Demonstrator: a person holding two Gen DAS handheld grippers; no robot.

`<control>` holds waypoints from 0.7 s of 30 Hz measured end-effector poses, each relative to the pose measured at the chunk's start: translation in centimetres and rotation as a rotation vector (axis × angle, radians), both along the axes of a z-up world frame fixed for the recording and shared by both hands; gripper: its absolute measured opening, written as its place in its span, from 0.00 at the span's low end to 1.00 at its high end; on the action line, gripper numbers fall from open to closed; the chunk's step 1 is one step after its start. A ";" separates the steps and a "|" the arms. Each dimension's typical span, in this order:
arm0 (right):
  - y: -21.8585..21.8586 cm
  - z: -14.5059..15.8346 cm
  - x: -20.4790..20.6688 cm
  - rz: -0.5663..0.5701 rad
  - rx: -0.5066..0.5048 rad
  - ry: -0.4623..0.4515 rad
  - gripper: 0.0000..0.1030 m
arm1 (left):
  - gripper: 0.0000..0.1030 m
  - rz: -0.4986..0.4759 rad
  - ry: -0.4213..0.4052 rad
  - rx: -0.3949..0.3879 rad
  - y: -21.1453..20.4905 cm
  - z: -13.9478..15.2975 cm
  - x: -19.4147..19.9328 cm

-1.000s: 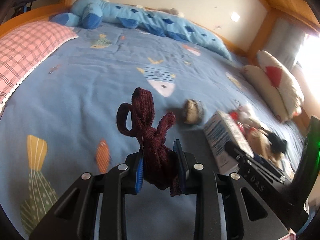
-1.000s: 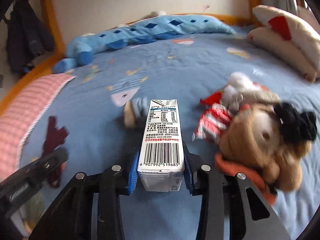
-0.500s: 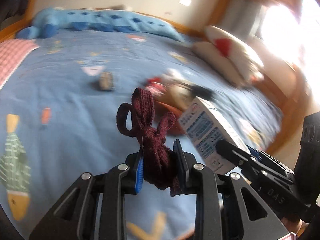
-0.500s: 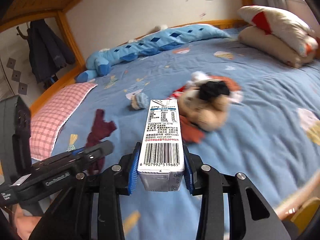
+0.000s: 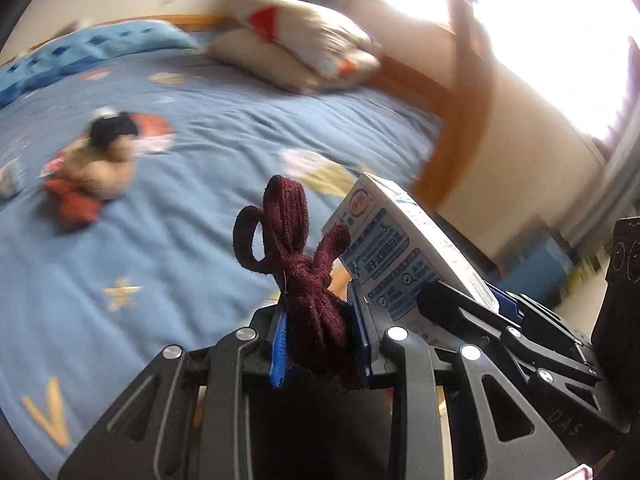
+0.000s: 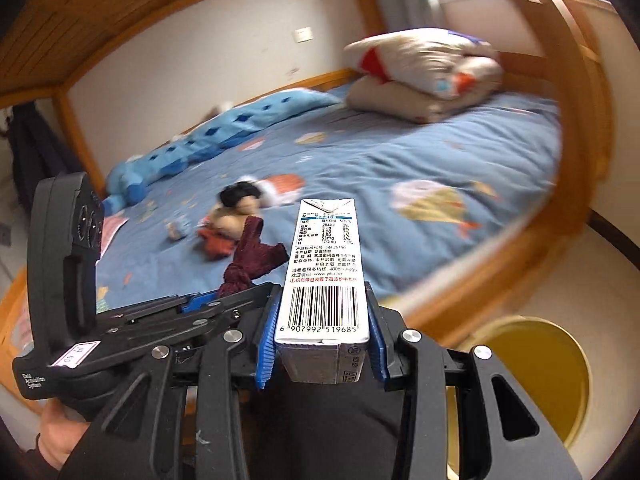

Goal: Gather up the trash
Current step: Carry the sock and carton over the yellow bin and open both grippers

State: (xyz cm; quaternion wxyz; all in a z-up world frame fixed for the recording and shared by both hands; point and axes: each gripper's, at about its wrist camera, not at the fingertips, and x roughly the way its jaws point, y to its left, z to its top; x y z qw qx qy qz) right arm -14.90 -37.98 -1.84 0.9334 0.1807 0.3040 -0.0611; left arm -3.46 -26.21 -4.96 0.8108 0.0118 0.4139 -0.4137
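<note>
Both claws swung off bed, yellow bin appeared

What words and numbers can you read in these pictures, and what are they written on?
"6 907992 519685": under the barcode on the milk carton held in the right gripper.
"DAS": on the right gripper's body, seen from the left wrist view.
"Data Acquisition System": on the left gripper's body, seen from the right wrist view.
The carton's Chinese print and nutrition table are too small to read surely.
The dark red cloth bears no text.
</note>
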 end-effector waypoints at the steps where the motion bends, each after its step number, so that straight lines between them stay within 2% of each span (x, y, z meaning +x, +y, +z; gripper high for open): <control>1: -0.9 -0.2 -1.2 -0.028 0.007 0.000 0.36 | 0.27 -0.024 0.000 0.008 -1.1 -0.2 -0.7; 7: -5.6 -2.1 -7.2 -0.181 0.025 0.032 0.36 | 0.27 -0.158 -0.001 0.070 -6.8 -1.8 -4.6; 11: -8.3 -4.2 -10.6 -0.286 0.024 0.071 0.36 | 0.27 -0.259 0.055 0.114 -11.1 -4.5 -7.4; 15: -10.6 -7.0 -13.9 -0.388 0.066 0.117 0.36 | 0.27 -0.313 0.124 0.168 -14.2 -7.5 -9.1; 18: -12.1 -9.3 -15.4 -0.419 0.121 0.160 0.36 | 0.27 -0.340 0.132 0.211 -15.9 -9.4 -10.3; 21: -12.8 -11.0 -15.9 -0.436 0.125 0.209 0.36 | 0.27 -0.354 0.153 0.264 -17.1 -11.6 -11.1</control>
